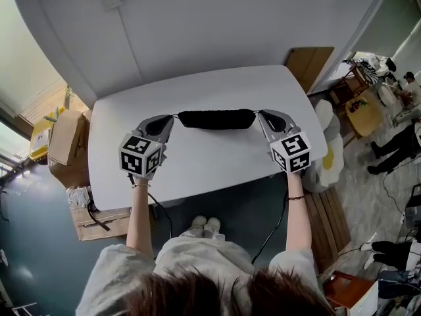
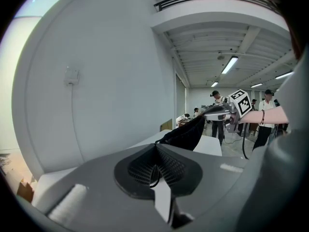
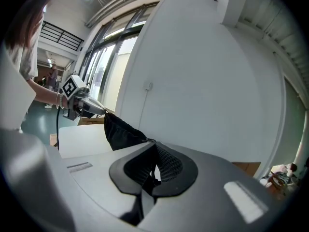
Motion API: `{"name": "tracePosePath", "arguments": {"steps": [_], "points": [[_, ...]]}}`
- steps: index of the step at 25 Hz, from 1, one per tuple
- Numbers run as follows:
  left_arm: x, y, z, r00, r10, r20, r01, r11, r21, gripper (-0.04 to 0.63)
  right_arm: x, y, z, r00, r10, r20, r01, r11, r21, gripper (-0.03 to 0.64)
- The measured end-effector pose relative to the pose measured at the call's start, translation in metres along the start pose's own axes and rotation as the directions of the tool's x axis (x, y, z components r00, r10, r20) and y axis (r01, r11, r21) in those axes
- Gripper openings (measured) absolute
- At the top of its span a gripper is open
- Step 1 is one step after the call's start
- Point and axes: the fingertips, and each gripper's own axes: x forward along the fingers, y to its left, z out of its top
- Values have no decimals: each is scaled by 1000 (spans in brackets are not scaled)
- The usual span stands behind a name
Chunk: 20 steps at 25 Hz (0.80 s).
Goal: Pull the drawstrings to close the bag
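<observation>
One black bag (image 1: 216, 118) hangs stretched between two grippers over the single white table (image 1: 197, 170). The left gripper (image 1: 172, 118) is clamped tight on one drawstring (image 2: 155, 177) at the bag's left end. The right gripper (image 1: 260, 113) is pinched on the second drawstring (image 3: 154, 180) at the other end. There are two marker cubes (image 1: 140, 155), one per gripper, patterned in black-and-white squares.

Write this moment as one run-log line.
left tool: shut on drawstring | right tool: shut on drawstring | bag: black, stretched between tools
</observation>
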Motion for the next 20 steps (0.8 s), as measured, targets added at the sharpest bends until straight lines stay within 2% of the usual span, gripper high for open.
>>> {"name": "tracePosePath", "arguments": {"steps": [10, 20], "points": [[-27, 12, 42, 994, 60, 88, -68, 994, 88, 2, -20, -10, 44, 995, -70, 76, 76, 995, -69, 11], [-44, 19, 73, 984, 101, 146, -125, 977, 170, 2, -35, -16, 78, 982, -125, 143, 141, 983, -113, 11]]}}
